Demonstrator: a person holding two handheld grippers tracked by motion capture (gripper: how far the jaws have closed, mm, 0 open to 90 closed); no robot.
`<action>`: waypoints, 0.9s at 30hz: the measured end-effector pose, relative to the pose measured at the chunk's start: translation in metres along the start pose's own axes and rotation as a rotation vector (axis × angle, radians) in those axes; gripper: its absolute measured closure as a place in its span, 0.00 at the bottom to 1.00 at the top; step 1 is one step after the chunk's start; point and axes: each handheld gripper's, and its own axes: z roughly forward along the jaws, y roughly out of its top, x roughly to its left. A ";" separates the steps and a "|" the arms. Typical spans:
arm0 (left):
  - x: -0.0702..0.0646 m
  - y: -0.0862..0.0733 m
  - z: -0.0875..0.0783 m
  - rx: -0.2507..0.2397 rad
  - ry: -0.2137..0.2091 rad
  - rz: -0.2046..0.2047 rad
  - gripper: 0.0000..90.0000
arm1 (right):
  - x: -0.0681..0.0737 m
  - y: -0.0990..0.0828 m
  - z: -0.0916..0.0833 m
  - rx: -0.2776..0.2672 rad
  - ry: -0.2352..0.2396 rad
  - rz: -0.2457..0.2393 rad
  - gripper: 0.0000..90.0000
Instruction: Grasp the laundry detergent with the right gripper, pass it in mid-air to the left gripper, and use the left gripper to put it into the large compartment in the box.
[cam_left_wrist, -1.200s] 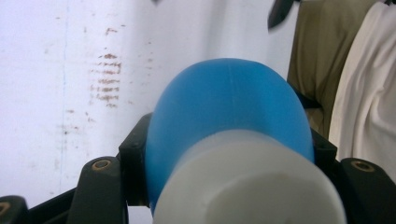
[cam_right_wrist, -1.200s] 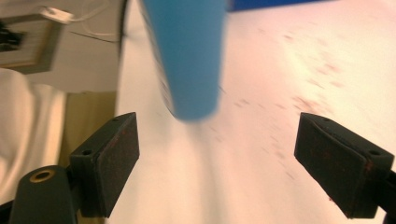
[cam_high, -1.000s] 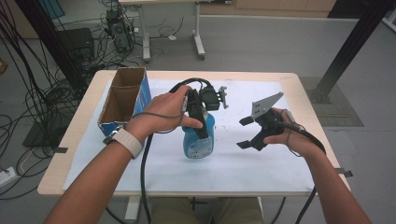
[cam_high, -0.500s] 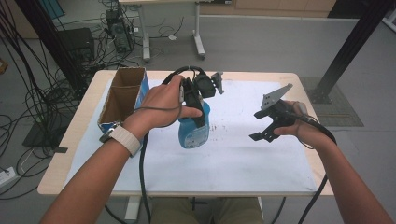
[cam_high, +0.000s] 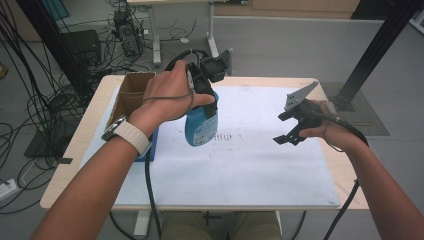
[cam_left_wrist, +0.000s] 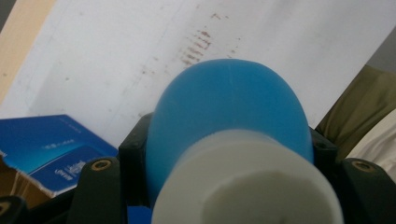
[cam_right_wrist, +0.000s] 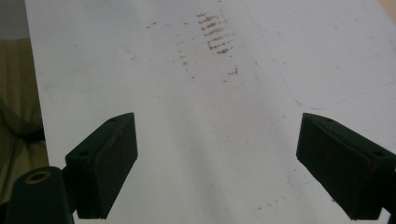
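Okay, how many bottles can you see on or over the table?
1. The blue bottle hangs above the white mat, clamped in the left gripper, beside the open cardboard box; more could be hidden inside that box.

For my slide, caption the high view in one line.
Left gripper lifts a blue bottle beside an open cardboard box; right gripper hovers open over the white mat.

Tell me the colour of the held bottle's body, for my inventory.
Blue, with a white cap; the plastic bottle shows best in the left gripper view.
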 end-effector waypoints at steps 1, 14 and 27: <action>0.001 0.000 -0.003 0.001 0.009 -0.019 0.42 | -0.001 0.000 0.000 0.000 0.000 0.001 0.14; 0.026 -0.006 -0.034 -0.011 0.061 -0.231 0.42 | -0.007 0.000 -0.001 0.032 0.004 -0.012 0.14; 0.051 -0.011 -0.056 -0.010 0.100 -0.370 0.42 | -0.012 0.005 0.002 0.046 0.008 -0.029 0.14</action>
